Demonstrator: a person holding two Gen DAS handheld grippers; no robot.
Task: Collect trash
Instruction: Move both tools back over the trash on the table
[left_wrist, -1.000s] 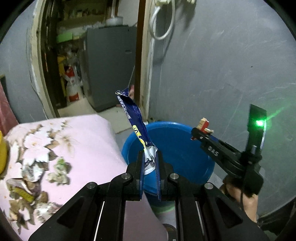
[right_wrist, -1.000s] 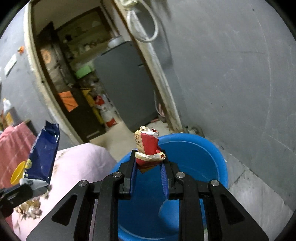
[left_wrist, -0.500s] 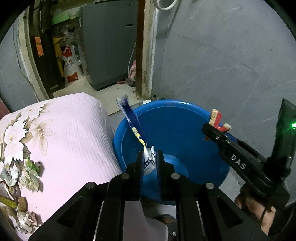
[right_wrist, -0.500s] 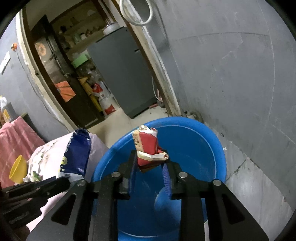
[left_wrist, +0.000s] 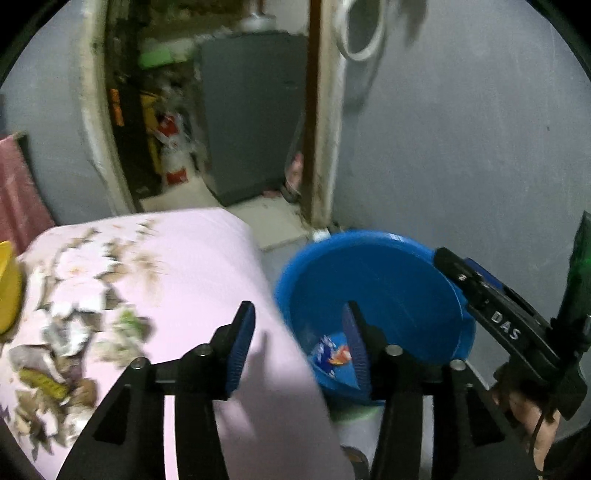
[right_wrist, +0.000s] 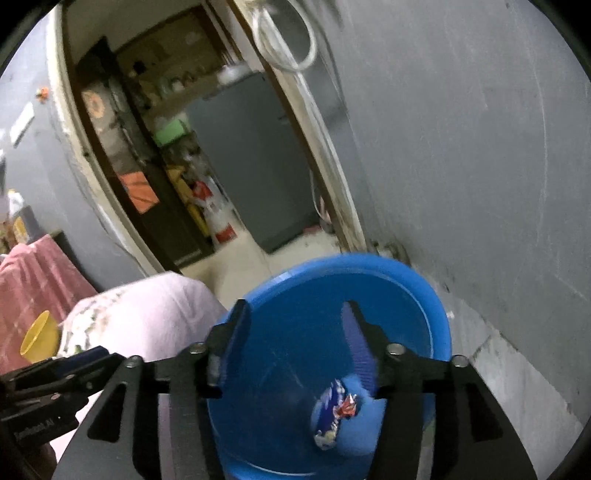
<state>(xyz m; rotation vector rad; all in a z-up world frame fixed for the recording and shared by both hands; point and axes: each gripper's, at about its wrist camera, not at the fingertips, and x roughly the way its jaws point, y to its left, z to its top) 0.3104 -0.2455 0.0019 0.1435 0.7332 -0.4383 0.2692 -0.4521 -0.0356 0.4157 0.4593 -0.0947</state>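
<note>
A blue plastic tub (left_wrist: 373, 266) (right_wrist: 332, 273) stands on the floor by the grey wall. A blue wrapper (left_wrist: 327, 350) (right_wrist: 328, 413) and a small red wrapper (right_wrist: 347, 406) lie inside it. My left gripper (left_wrist: 297, 347) is open and empty, over the tub's left rim and the pink cloth edge. My right gripper (right_wrist: 295, 347) is open and empty above the tub; it also shows in the left wrist view (left_wrist: 491, 306) at the tub's right rim.
A pink floral cloth (left_wrist: 155, 266) (right_wrist: 147, 314) covers a surface left of the tub. A yellow cup (left_wrist: 7, 291) (right_wrist: 38, 336) sits at its far left. A doorway (left_wrist: 207, 110) behind opens onto a grey fridge (right_wrist: 255, 158) and clutter.
Both grippers have opened and let go of their wrappers, which now lie in the tub. Both cameras have tilted up and drawn back a little.
</note>
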